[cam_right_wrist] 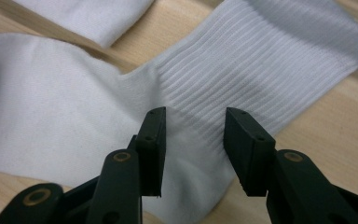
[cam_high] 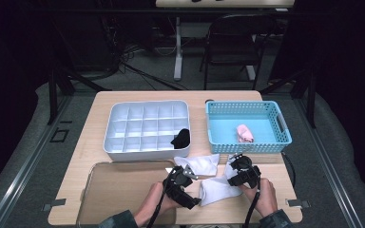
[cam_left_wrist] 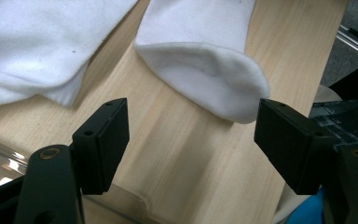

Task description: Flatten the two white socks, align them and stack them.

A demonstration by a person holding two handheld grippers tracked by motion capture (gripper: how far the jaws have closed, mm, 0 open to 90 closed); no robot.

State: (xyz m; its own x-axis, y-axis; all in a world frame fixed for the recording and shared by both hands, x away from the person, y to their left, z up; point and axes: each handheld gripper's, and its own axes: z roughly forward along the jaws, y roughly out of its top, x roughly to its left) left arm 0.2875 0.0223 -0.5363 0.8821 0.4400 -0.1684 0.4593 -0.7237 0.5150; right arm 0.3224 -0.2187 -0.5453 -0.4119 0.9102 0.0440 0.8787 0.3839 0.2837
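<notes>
Two white socks lie on the wooden table near its front edge: one farther back, one nearer me. My left gripper is open wide, low over bare wood. The rounded toe of a white sock lies just ahead of its jaws, and the other sock is off to the left. My right gripper is partly open, pointing down at the ribbed cuff of the white sock. The fabric lies flat under the gap and is not pinched.
A white divided organizer holds a black sock in its near right compartment. A blue basket at the right holds a rolled pink sock. A clear tray lies front left. A chair and table legs stand beyond.
</notes>
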